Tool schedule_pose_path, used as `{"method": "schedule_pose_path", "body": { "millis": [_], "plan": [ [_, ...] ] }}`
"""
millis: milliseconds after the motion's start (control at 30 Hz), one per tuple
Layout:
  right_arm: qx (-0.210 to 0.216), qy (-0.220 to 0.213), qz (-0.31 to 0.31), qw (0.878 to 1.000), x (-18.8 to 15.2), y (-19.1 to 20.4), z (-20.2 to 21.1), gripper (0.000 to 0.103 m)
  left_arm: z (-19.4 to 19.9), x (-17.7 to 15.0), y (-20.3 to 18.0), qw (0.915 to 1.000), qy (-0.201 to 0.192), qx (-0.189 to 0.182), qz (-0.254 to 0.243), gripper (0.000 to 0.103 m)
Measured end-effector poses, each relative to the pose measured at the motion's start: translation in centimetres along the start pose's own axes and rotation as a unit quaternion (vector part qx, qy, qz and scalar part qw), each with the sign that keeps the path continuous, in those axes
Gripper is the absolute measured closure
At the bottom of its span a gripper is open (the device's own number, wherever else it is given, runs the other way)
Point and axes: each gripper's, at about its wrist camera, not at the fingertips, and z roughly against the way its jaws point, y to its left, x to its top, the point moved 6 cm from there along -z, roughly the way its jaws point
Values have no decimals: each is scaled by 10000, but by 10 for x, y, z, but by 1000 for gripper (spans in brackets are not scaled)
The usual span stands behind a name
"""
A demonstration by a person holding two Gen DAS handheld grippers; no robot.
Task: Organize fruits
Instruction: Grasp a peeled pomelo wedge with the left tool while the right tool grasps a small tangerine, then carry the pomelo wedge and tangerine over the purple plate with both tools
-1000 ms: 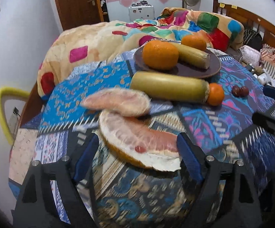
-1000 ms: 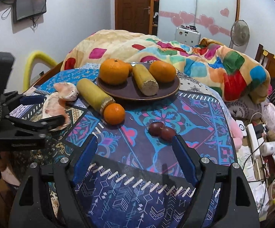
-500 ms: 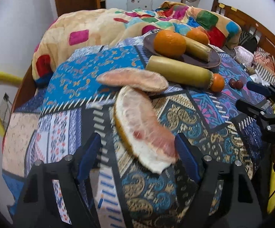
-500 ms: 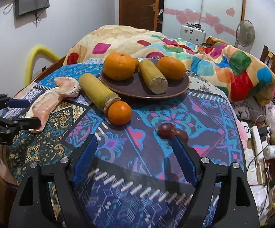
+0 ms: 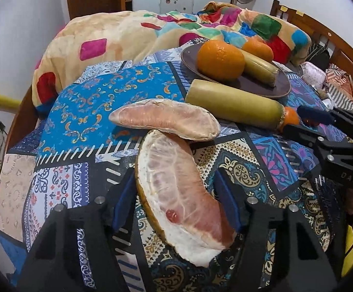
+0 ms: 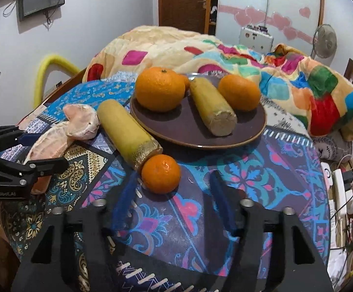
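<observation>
Your left gripper (image 5: 176, 194) sits wide apart with the near pomelo wedge (image 5: 176, 192) lying right between its fingers, so you're lined up for a grab but nothing's clamped yet. The wedge lies lengthwise along the gripper, which I'd say is why the approach makes sense: closing would squeeze its narrow width, not its length. A second wedge (image 5: 164, 119) lies crosswise just past the first one's far tip, touching or overlapping it, so lifting could nudge it.

Your right gripper (image 6: 174, 192) is wide too and holding nothing. A small orange (image 6: 161, 173) sits just ahead of it, a bit toward its left finger, touching the end of a yellow stalk (image 6: 127, 133) that lies on the cloth-covered counter (image 6: 261, 170). Looks like your next pick on that side.

Further ahead, the plate (image 6: 188, 131) already carries two oranges and a shorter stalk, so I'd guess that's where everything goes. It's getting crowded; soft pomelo flesh will bruise if you squeeze hard.
</observation>
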Motion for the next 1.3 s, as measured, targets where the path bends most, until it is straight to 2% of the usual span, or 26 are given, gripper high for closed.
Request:
{"method": "schedule_pose_path", "body": {
  "millis": [67, 100, 200, 300, 433, 700, 1033, 1300],
  "plan": [
    [69, 47, 11, 10000, -1, 1, -1, 56, 0, 1, 2, 10000, -30, 60, 22, 49],
    [71, 42, 39, 10000, -1, 2, -1, 59, 0, 1, 3, 10000, -37, 30, 60, 49],
    [-12, 7, 246, 9997, -4, 10, 1, 73, 1, 0, 4, 9999, -70, 37, 85, 51],
    [-103, -59, 267, 9996, -5, 9, 3, 73, 5, -2, 1, 9999, -77, 91, 61, 52],
    [17, -128, -49, 9999, -2, -1, 8, 74, 17, -9, -6, 10000, -77, 3, -2, 53],
    [91, -341, -313, 9989, 4, -15, 28, 74, 53, 1, -18, 9986, -497, -100, -125, 53],
    [-249, -921, -388, 9947, 33, -46, 71, 74, 78, 52, -44, 9933, -1095, -240, -286, 53],
    [-478, -1112, -502, 9914, 52, -75, 71, 73, 73, 98, -67, 9885, -1422, -288, -415, 53]
  ]
}}
